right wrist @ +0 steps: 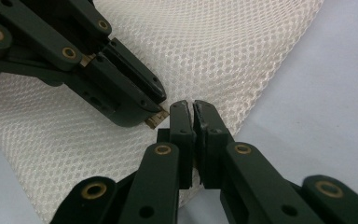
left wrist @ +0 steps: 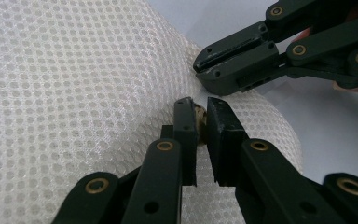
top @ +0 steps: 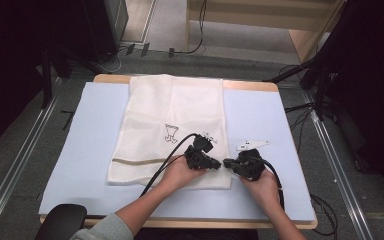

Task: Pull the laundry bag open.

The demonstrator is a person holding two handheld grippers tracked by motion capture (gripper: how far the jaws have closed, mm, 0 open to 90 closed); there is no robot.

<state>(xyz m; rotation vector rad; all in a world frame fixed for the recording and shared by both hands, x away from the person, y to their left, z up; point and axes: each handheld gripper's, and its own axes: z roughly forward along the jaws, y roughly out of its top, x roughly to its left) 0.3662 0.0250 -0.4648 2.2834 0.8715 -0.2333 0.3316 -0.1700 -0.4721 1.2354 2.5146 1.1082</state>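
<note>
A white mesh bag (top: 170, 115) lies flat on a pale blue mat (top: 95, 130), with a small black drawing (top: 171, 132) near its middle. Both grippers meet at the bag's near right corner. My left gripper (left wrist: 200, 109) is shut on a small tan zipper tab (left wrist: 199, 115) at the bag's edge (left wrist: 98, 93). My right gripper (right wrist: 193, 105) is shut on the mesh edge (right wrist: 223, 56) right beside it, tips almost touching the left gripper (right wrist: 161, 112) and the tab (right wrist: 154, 122). From above, the left gripper (top: 219, 163) and right gripper (top: 226, 163) face each other.
A white flat piece (top: 252, 145) lies on the mat to the right of the bag, just beyond the right gripper. A tan zipper line (top: 135, 161) runs across the bag's near end. The wooden table edge (top: 250, 86) shows at the back, with cables on the floor beyond.
</note>
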